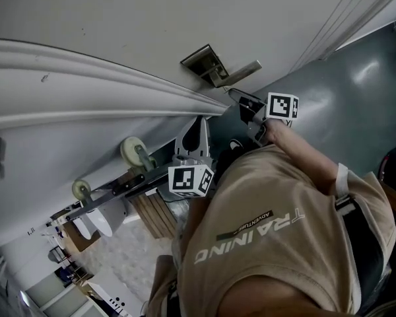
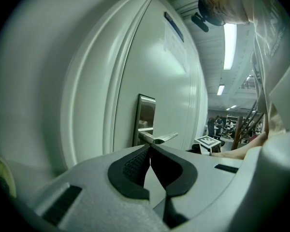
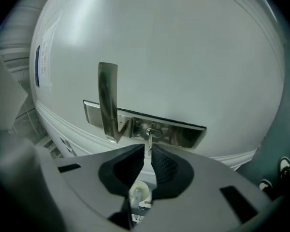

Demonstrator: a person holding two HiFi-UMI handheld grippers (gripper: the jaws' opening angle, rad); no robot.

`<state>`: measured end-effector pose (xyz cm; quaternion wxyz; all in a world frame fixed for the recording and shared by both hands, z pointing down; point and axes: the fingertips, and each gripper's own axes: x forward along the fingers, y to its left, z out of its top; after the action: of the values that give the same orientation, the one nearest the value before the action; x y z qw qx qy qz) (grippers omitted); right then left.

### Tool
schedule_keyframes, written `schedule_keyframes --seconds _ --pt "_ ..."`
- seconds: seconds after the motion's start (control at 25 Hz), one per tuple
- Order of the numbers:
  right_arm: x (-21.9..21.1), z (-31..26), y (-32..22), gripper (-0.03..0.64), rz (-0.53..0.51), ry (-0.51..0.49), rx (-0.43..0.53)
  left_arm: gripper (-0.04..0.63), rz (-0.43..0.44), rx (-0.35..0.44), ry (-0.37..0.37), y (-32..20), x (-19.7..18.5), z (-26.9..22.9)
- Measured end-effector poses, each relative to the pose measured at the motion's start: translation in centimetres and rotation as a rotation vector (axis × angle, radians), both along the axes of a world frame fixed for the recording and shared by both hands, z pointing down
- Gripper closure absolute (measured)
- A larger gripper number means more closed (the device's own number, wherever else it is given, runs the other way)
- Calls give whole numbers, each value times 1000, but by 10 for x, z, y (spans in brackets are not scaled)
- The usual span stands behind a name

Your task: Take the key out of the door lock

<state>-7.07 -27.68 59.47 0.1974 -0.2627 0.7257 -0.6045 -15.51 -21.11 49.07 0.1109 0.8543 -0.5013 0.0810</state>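
Head view looks steeply down past the shoulder (image 1: 277,197) at the door (image 1: 119,18); right gripper view faces it square-on, close; left gripper view sits farther left, oblique; all share the door handle (image 1: 241,71).

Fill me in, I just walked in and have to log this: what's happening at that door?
A person faces a white door with a gripper in each hand. The right gripper has its jaw tips on either side of the key, which is in the lock on the metal plate near the lever handle; whether it grips is unclear. The left gripper is shut, empty, held back from the door.
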Motion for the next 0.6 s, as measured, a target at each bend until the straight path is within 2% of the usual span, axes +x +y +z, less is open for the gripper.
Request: schedule_keyframes --seconds 0.24,0.4,0.6 --pt "-12 2 -15 600 -21 -21 -8 586 14 -19 6 -8 8 6" --pt "-22 2 -22 600 -53 17 2 586 19 -16 0 -17 10 5" --pt "-26 3 -27 600 -45 -14 -20 586 1 -34 -1 -23 5 10"
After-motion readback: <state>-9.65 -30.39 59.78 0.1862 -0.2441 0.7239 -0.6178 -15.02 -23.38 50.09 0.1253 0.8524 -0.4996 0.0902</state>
